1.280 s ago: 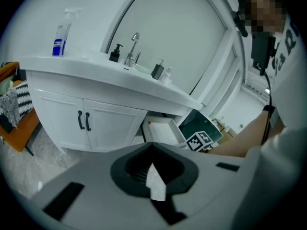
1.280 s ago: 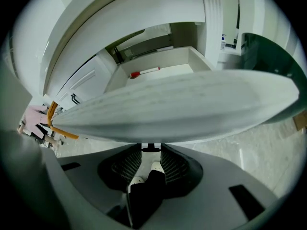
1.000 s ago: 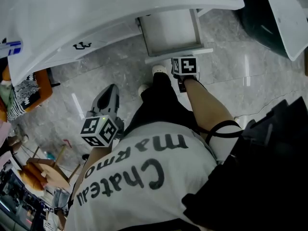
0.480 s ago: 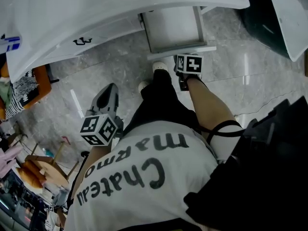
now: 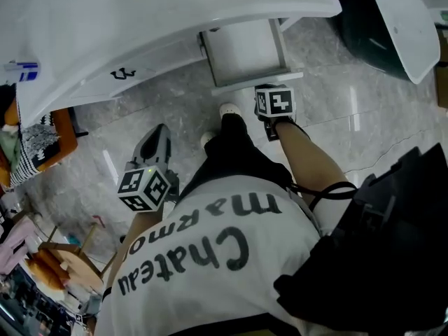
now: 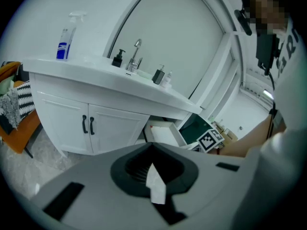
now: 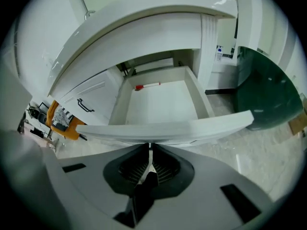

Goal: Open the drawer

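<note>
The white drawer (image 5: 243, 47) under the vanity top stands pulled out, its front panel (image 5: 256, 81) toward me. In the right gripper view the drawer (image 7: 158, 107) holds a small red and white item (image 7: 147, 86). My right gripper (image 5: 273, 105) hangs just above and behind the front panel (image 7: 168, 128), pointing steeply down. Its jaws (image 7: 149, 150) are closing to a thin slit with nothing between them. My left gripper (image 5: 158, 133) is held low at my left side, away from the drawer, jaws (image 6: 152, 146) together.
The white vanity (image 6: 96, 83) has two cupboard doors with black handles (image 6: 88, 124), a tap (image 6: 135, 51), bottles and a spray bottle (image 6: 64, 41). An orange chair with patterned cloth (image 5: 42, 142) stands left. A dark green bin (image 7: 261, 90) stands right of the drawer. The floor is grey marble tile (image 5: 350, 110).
My right gripper has come up a little from the drawer's front panel toward me. The drawer stays pulled out and the left gripper has kept still.
</note>
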`<state>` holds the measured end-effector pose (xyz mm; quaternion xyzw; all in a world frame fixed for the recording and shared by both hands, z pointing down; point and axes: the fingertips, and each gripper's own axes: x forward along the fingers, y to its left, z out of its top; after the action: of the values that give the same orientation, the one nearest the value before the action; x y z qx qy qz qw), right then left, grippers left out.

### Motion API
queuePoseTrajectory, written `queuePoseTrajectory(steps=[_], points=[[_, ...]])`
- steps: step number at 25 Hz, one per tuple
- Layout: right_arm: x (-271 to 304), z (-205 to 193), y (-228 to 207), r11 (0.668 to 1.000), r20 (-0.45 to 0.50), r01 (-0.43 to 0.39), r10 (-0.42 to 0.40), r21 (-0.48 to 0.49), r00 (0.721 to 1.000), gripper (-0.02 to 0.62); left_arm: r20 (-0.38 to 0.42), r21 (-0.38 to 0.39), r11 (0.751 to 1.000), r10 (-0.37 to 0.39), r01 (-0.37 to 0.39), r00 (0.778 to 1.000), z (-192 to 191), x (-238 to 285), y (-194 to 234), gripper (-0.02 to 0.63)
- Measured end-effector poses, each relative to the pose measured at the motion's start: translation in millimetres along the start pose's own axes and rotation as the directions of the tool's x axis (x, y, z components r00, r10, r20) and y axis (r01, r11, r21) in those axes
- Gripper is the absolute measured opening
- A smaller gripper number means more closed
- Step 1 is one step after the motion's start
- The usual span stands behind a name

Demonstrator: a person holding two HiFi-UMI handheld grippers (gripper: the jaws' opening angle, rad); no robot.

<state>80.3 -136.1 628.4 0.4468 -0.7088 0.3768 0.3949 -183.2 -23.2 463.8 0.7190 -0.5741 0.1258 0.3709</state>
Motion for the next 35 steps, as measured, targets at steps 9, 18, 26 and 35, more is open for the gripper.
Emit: queuePoseTrajectory(steps=[9,18,26,35], points=[[-142,51,27,0.982,0.277,-0.187,0.173,0.027,0.945,0.011,0.032,-0.022,0.984,-0.173,0.174,0.984,12,-10,-41,0.008],[-304,144,17,0.980,0.609,-0.171,0.199,-0.104,0.768,0.011,0.225,0.026,0.962,-0.271,0.273,0.936,98,-24,-107,0.008],[-324,153,10,0.968,0.605,-0.141,0.240,-0.208,0.759,0.009,0.318,0.021,0.971,-0.233,0.238,0.919,119,-47,-138,0.008],[-326,149,7,0.960,0.604,-0.149,0.267,-0.239,0.751,0.009,0.345,-0.015,0.987,-0.147,0.162,0.927,116,-52,-131,0.008]])
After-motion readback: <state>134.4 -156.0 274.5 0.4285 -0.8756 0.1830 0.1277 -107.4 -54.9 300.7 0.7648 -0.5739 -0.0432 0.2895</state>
